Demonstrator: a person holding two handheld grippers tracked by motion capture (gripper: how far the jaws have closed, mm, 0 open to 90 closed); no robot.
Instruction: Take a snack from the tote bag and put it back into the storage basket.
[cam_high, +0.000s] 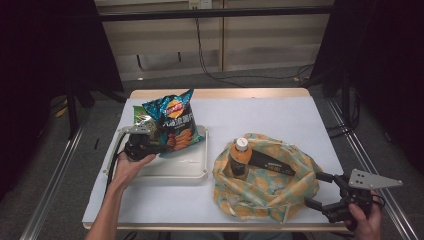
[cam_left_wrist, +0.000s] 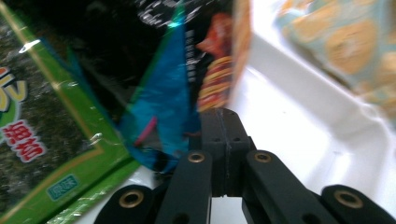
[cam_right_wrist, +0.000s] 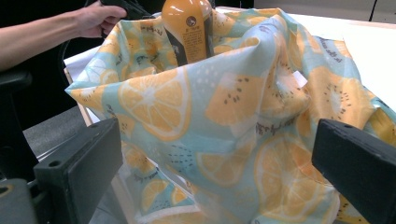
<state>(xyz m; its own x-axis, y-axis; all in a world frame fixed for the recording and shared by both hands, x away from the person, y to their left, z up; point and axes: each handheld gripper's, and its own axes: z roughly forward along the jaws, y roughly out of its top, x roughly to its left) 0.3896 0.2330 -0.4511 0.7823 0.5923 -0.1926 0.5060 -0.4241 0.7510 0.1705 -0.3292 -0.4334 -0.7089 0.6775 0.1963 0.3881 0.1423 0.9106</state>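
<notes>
Chip bag (cam_high: 174, 122), blue and upright, stands in the white tray (cam_high: 192, 169) with its lower corner clamped between the closed jaws of the left gripper (cam_high: 150, 145). The left gripper view shows the black jaws pressed together on the blue foil (cam_left_wrist: 161, 126). Just beside that gripper, on its far-left side, sits a green snack packet (cam_high: 141, 114), untouched and leaning behind the chip bag.

To the right of the left gripper, across the tray's rim, a fruit-print cloth bag (cam_high: 270, 185) lies open on the worktop (cam_high: 260, 115). An orange juice bottle (cam_high: 240, 156) already stands inside it, along with a dark flat packet (cam_high: 270, 162).

At the far right, the right gripper (cam_high: 320, 190) hovers at the cloth bag's edge with its jaws spread wide, gripping nothing; the printed fabric (cam_right_wrist: 219, 130) sits just ahead of them.

Packing looks partway done: two items are in the bag, the chip bag is gripped but not yet moved across, and the green packet remains.
</notes>
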